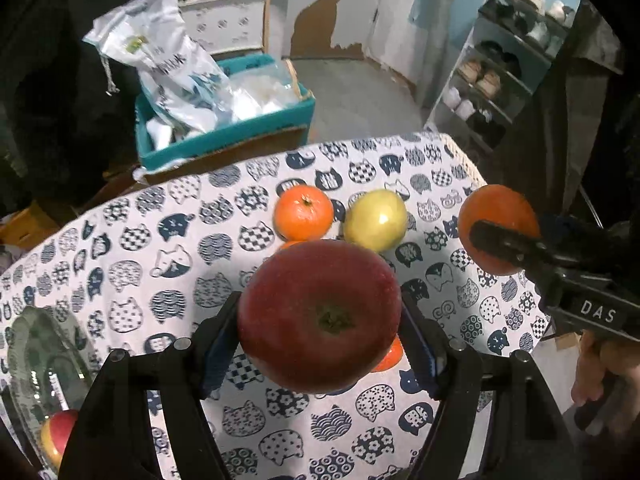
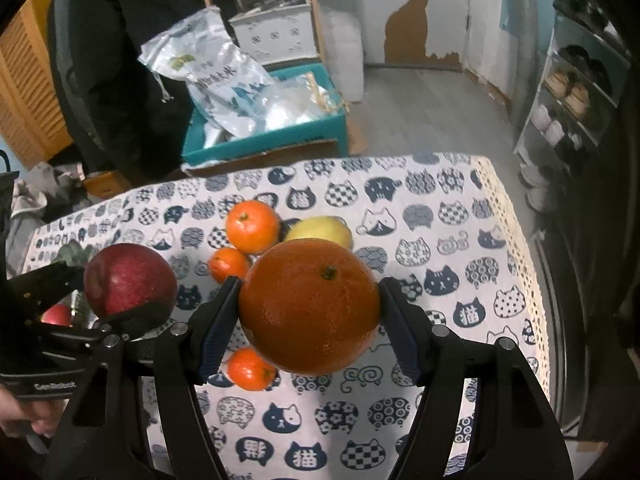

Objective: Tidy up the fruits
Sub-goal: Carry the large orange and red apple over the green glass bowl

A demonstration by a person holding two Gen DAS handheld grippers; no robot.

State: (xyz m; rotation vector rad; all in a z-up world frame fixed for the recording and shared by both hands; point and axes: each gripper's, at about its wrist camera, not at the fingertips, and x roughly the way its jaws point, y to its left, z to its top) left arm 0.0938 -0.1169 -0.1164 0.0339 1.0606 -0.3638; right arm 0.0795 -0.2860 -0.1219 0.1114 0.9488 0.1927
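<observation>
On cat-print cloth (image 2: 440,216): mandarins (image 2: 252,226), yellow fruit (image 2: 324,230); teal box (image 2: 280,136) behind

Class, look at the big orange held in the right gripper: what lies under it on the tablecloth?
Under the big orange a small mandarin shows on the tablecloth. Anything directly beneath is covered.

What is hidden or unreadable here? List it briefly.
- Left wrist view: small orange mandarin mostly hidden behind the big red apple in the left gripper.
- Left wrist view: clear glass bowl cut off by the frame edge; contents partly hidden.
- Right wrist view: yellow-green apple half hidden behind the large orange in the right gripper.
</observation>
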